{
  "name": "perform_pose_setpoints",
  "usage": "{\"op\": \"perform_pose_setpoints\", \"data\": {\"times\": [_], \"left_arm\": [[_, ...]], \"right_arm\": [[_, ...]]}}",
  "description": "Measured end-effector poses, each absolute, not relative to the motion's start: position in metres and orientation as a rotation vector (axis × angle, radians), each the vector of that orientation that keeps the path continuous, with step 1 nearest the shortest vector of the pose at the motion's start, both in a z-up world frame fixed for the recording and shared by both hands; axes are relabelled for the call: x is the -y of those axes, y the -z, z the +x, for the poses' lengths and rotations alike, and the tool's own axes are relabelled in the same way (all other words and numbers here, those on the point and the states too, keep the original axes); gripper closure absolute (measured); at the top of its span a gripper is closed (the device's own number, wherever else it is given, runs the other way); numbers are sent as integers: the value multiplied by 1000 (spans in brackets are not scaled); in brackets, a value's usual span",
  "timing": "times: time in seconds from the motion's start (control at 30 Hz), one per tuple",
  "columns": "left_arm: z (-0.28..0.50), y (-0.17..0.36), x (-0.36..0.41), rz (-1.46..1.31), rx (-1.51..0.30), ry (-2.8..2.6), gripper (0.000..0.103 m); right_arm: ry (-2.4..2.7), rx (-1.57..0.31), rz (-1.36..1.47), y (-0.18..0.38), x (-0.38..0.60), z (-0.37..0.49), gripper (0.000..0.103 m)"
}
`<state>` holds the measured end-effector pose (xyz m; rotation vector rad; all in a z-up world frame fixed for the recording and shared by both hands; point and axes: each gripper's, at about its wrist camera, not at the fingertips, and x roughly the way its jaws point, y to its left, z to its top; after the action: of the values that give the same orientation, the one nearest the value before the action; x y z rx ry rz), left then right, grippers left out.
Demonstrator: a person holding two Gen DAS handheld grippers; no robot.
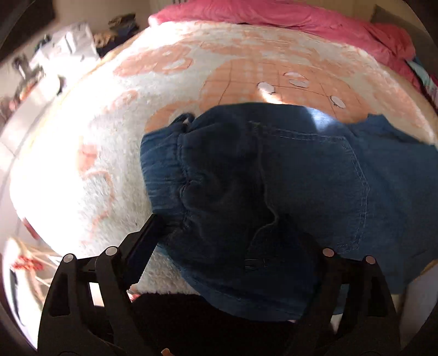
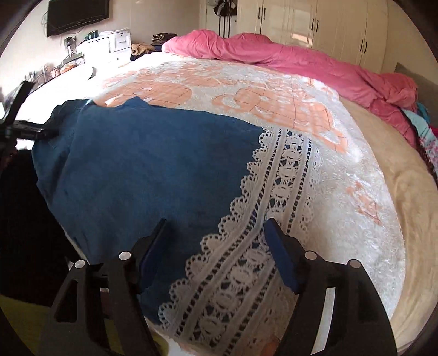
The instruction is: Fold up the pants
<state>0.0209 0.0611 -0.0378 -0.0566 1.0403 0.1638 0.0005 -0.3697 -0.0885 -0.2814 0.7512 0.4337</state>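
With both my left gripper (image 1: 232, 235) and right gripper (image 2: 216, 232) spread wide, gripping nothing, the pants (image 2: 142, 164) lie on the bed (image 2: 356, 169); next fold needs fresh grips.

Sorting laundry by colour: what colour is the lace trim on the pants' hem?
White, on blue pants; the lace trim shows best in the right wrist view.

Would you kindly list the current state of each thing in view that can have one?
Pants: lying flat on the bed, lace hem toward the right gripper, waistband bunched.
Left gripper: open, over the waistband end, gripping nothing.
Right gripper: open, over the lace hem, gripping nothing.
Pink duvet: rumpled along the bed's far side.
Wardrobe doors: closed.
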Motion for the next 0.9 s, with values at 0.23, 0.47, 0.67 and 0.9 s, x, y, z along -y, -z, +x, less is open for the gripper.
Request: {"op": "perform_pose_setpoints", "data": {"times": [0.23, 0.47, 0.67, 0.9], "left_arm": [[-2, -25, -53, -36, -874, -139, 24], [65, -51, 38, 45, -866, 180, 24], [134, -1, 90, 90, -989, 343, 37], [168, 38, 99, 24, -1074, 517, 46]], "right_arm": [[-441, -744, -254, 81, 364, -1, 32], [-518, -659, -211, 55, 353, 2, 32], [-477, -724, -253, 69, 347, 20, 32], [-488, -752, -223, 89, 358, 22, 32]]}}
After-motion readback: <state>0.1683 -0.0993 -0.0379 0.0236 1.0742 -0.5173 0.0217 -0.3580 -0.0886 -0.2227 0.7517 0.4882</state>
